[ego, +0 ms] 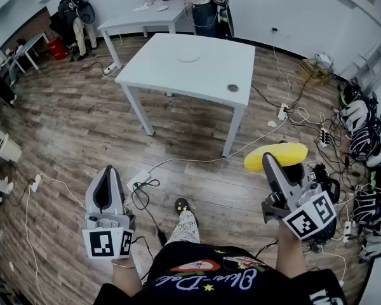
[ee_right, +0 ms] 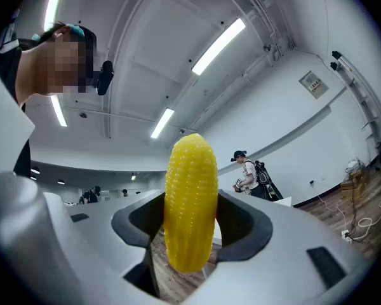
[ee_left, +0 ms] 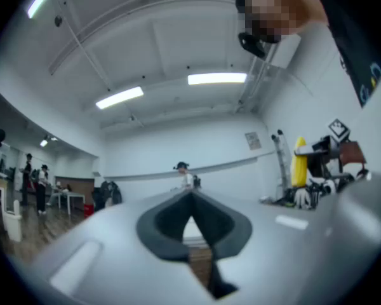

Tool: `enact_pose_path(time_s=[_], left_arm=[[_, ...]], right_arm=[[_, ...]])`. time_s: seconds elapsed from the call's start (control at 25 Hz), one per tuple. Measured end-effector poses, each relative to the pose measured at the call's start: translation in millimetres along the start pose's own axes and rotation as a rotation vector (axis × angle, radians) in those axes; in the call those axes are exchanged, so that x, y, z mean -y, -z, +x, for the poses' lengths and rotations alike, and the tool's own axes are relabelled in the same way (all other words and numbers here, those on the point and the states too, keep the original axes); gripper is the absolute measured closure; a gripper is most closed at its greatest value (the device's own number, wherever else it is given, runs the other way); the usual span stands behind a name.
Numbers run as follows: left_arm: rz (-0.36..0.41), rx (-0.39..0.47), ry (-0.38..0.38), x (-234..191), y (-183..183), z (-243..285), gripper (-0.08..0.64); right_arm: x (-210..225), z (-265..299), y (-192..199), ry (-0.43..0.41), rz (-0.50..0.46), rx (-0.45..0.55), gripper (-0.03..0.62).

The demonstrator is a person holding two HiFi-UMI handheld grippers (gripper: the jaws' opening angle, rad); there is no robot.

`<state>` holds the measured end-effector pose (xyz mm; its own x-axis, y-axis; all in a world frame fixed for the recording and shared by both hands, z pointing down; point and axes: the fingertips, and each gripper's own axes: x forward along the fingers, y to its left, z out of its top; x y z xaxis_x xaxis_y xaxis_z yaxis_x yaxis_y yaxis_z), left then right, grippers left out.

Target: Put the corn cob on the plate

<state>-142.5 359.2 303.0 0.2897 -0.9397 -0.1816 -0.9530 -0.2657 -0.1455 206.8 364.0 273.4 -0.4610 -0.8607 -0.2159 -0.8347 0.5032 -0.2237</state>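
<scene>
R gripper: clamped on the yellow plastic corn cob, ends stuck out both sides
Corn cob: up in the air over the wood floor, well short of the white rectangular table
Plate: small white round plate sat on that table (towards its far edge)
L gripper: tips pinched together, held nothing

We log corn cob: bumpy kernels, glossy plastic look. Right claw: smooth grey plastic, matt dark pads. At 12 o'clock, surface smooth matt white. Floor: wood planks, satin.
</scene>
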Motion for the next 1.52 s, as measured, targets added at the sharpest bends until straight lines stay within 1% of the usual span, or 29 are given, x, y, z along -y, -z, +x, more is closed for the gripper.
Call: enact_pose_path(time_s=[0.16,0.32,0.48,0.6,0.68,0.8,0.96,1.04,1.16,1.24,1.28,1.36,1.44,1.52], left_arm=[[-0.014,0.012,0.028,-30.5,19.4,70.9,0.572],[0.013,0.027,0.077,-64.3,33.7,146.9,0.574],[0.012,0.025,0.105,-99.1,49.1,212.4,0.574],[0.004,0.005,0.115,-117.2,69.0,260.7,0.572],[-0.025,-0.028,0.118,-123.1,90.2,286.1,0.574],[-0.067,-0.051,0.094,-134.4,119.4,321.7,0.574],[-0.056,-0.057,0.079,-152.7,143.1,388.6,0.574],[-0.059,-0.051,0.065,-158.8,150.1,424.7,0.572],[-0.078,-0.049,0.045,-164.2,161.6,476.9,0.572],[-0.095,-0.049,0.036,-167.8,175.5,506.9,0.574],[-0.089,-0.05,0.032,-168.9,177.9,521.7,0.574],[-0.049,-0.06,0.032,-169.2,173.1,550.8,0.574],[-0.012,-0.089,0.029,-173.6,175.6,570.7,0.574],[-0.006,-0.13,0.003,-186.9,186.1,581.7,0.574]], right_arm=[[24.7,79.7,7.5,-0.002,-0.006,-0.003,0.339],[55.4,160.1,21.8,0.026,-0.028,-0.021,0.339],[87.3,236.4,45.5,0.056,-0.02,-0.07,0.339],[117.9,293.2,66.4,0.068,-0.008,-0.118,0.339],[136.9,326.2,79.5,0.063,-0.018,-0.153,0.339],[161.9,376.3,96.0,0.042,-0.052,-0.188,0.339],[200.7,457.9,119.1,-0.016,-0.09,-0.238,0.339],[226.1,497.7,136.2,-0.045,-0.1,-0.292,0.339],[263.9,555.3,167.4,-0.093,-0.105,-0.409,0.339],[285.4,590.2,187.9,-0.126,-0.134,-0.487,0.339],[294.5,605.9,197.9,-0.147,-0.152,-0.525,0.339],[310.4,634.9,217.4,-0.198,-0.179,-0.606,0.339],[323.0,662.2,238.0,-0.245,-0.199,-0.702,0.339],[330.7,685.7,260.5,-0.28,-0.216,-0.801,0.339]])
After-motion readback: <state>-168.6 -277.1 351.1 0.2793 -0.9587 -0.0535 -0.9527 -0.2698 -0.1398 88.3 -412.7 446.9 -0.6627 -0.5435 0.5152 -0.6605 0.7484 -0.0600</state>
